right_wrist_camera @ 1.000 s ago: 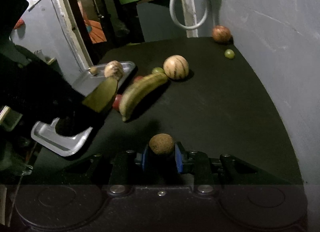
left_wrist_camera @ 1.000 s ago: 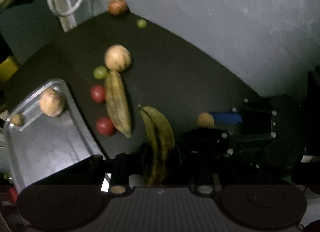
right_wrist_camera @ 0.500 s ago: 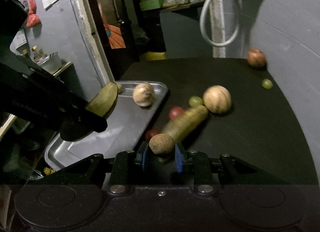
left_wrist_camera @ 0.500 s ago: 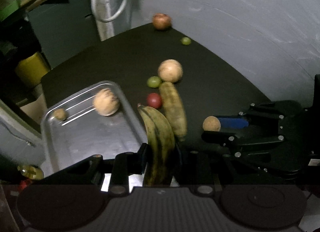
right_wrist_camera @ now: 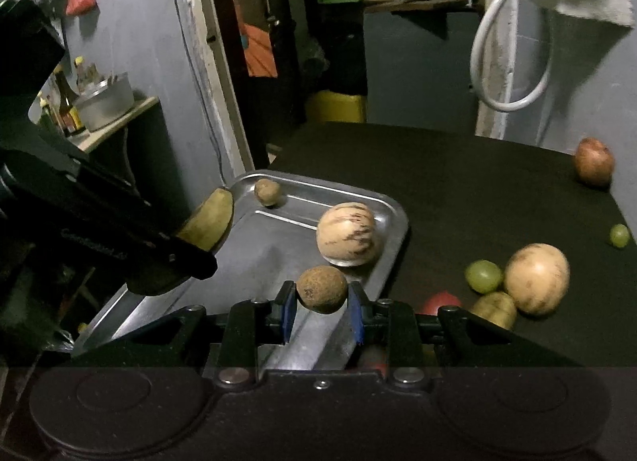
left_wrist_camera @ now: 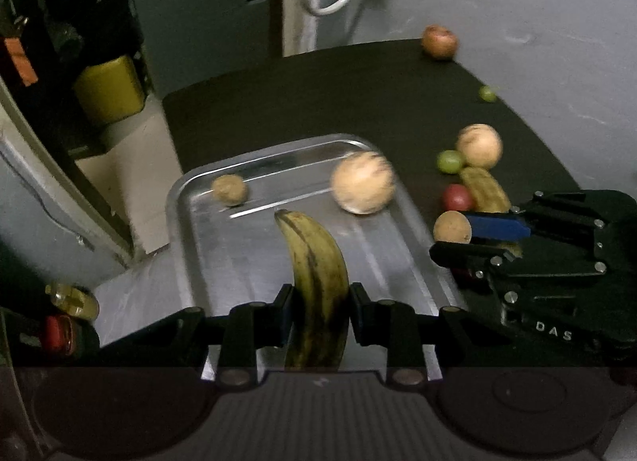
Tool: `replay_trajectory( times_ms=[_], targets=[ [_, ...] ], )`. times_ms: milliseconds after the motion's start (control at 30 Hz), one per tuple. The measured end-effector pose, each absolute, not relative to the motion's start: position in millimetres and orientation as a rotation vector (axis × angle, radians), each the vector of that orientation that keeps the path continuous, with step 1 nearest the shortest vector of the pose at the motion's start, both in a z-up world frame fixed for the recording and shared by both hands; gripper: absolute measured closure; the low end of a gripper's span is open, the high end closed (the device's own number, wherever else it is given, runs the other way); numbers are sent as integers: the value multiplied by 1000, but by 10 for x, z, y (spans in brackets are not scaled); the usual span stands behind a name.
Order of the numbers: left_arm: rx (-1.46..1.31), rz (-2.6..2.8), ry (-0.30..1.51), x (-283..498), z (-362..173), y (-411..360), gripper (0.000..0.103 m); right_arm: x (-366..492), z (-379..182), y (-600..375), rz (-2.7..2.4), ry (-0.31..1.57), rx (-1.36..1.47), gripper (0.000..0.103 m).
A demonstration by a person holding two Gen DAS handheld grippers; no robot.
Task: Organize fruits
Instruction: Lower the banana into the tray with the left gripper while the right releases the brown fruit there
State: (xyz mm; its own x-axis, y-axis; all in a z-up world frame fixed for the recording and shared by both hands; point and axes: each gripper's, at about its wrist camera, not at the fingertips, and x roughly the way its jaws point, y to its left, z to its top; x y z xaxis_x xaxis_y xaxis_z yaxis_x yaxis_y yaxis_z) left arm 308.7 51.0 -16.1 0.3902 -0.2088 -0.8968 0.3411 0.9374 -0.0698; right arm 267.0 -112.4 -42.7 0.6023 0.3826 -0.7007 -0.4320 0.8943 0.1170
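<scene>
The left tool (left_wrist_camera: 320, 311) is clamped on a dark-streaked banana (left_wrist_camera: 316, 282) that points far, out over the near half of the metal tray (left_wrist_camera: 187, 198). The right tool (right_wrist_camera: 321, 307) is clamped on a small brown round fruit (right_wrist_camera: 321, 289) above the tray's near right edge. On the tray lie a striped pale melon (right_wrist_camera: 346, 233) and a small brown fruit (right_wrist_camera: 267, 191). More fruit sits on the dark worktop (right_wrist_camera: 458, 190) to the right.
</scene>
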Motion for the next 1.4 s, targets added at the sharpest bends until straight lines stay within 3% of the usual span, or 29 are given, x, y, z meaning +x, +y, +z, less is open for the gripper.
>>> replay_trajectory(
  times_ms=[667,833,933,1033,1133,1200,1267,1400],
  targets=[
    [105,-314,1155,3400,-577,827,71,2883,-798,-728,406,859,-179,74],
    [90,-313,1154,3403,-553,836,70,2806,-751,-703,414,839,-192,61],
    [75,-311,1134,3376,-491,832,58,2741,-692,-745,414,824,-193,55],
    [66,-304,1103,3322,-405,826,54,2648,-607,-818,397,806,-175,44],
    [39,-272,1063,3233,-289,851,37,2523,-510,-915,388,786,-150,34],
    [16,-257,1032,3148,-203,872,32,2453,-435,-967,381,772,-138,27],
    [-8,-241,1000,3057,-117,887,18,2360,-356,-1026,379,756,-124,20],
    [-63,-206,921,2805,47,910,5,2169,-208,-1138,377,722,-105,6]
  ],
)
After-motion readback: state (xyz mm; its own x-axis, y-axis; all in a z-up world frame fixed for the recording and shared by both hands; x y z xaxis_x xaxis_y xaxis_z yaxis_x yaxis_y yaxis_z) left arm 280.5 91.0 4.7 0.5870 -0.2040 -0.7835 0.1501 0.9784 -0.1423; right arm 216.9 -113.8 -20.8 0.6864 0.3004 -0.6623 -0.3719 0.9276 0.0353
